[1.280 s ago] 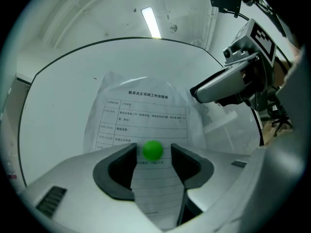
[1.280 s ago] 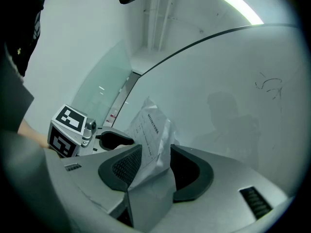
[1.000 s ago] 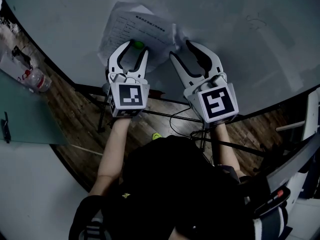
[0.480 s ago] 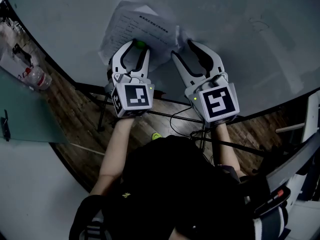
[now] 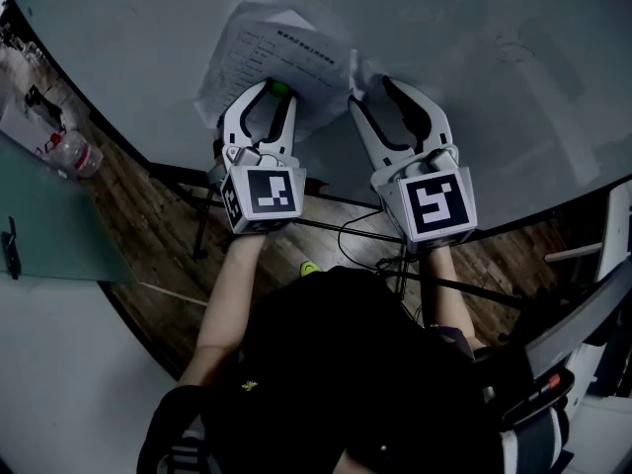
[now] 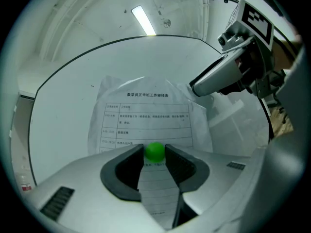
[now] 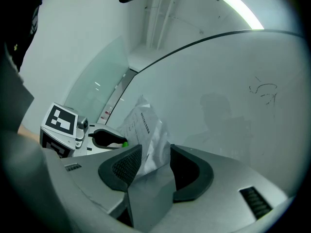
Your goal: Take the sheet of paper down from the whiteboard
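Observation:
A printed sheet of paper (image 5: pixel 281 42) hangs on the whiteboard (image 5: pixel 474 57), pinned by a green magnet (image 5: pixel 279 89). My left gripper (image 5: pixel 275 91) points at the board with its jaws around the magnet (image 6: pixel 155 151). They have just been closing, and the pads now stand close on both sides of it without a clear press. My right gripper (image 5: pixel 370 87) is open at the sheet's crumpled right edge (image 7: pixel 146 147), which lies loose between its jaws. Both grippers stay level against the board.
A faint scribble (image 7: pixel 265 92) marks the board to the right. A plastic bottle (image 5: pixel 74 153) lies on a ledge at the left. Below the board are stand legs and cables (image 5: pixel 355 235) on a wooden floor, with a small green object (image 5: pixel 309 268).
The left jaws have narrowed around the green magnet. Both hands stay almost where they were, with the right gripper still at the paper's right edge.

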`<state>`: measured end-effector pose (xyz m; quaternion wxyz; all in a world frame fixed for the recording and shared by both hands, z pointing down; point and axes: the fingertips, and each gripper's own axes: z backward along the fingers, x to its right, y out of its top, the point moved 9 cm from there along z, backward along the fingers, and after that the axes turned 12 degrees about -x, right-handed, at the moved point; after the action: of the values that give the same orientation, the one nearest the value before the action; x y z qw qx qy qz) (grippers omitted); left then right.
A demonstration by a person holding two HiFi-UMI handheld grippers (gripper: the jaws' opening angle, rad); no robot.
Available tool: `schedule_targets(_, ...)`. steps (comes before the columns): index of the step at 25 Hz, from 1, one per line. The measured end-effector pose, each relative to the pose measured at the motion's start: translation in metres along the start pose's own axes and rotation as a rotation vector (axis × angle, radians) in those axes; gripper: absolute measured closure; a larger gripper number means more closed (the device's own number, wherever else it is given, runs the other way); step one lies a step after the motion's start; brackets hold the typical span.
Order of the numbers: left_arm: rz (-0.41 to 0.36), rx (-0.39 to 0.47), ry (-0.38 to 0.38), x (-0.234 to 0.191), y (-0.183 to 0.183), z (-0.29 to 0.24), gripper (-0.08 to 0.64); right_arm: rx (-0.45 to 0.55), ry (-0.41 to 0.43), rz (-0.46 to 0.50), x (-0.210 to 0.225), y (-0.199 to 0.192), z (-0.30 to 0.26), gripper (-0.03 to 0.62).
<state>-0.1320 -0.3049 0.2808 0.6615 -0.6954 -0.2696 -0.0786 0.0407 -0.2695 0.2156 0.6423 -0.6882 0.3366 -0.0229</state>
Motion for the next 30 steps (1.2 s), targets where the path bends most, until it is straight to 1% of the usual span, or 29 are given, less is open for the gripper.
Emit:
schedule_targets(4, -0.003, 0.002, 0.0, 0.001, 0.0, 0.0, 0.436, 0.003, -0.008, 0.007, 0.002, 0.001, 0.002, 0.426)
schedule_targets(13, 0.0, 0.0, -0.006, 0.0, 0.0, -0.001, 0.438, -0.013, -0.063, 0.098, 0.002, 0.008, 0.001, 0.426)
schedule_targets(19, -0.005, -0.002, -0.01, 0.0, 0.0, -0.001, 0.437, -0.034, -0.059, 0.132, -0.001, 0.01, -0.004, 0.426)
schedule_targets(24, 0.002, 0.001, -0.012, 0.0, 0.0, -0.001, 0.437, -0.053, -0.101, 0.214, -0.004, 0.013, -0.009, 0.426)
schedule_targets(30, -0.011, 0.002, -0.011, 0.0, 0.0, 0.0, 0.438, -0.065, -0.104, 0.218, -0.006, 0.011, -0.012, 0.462)
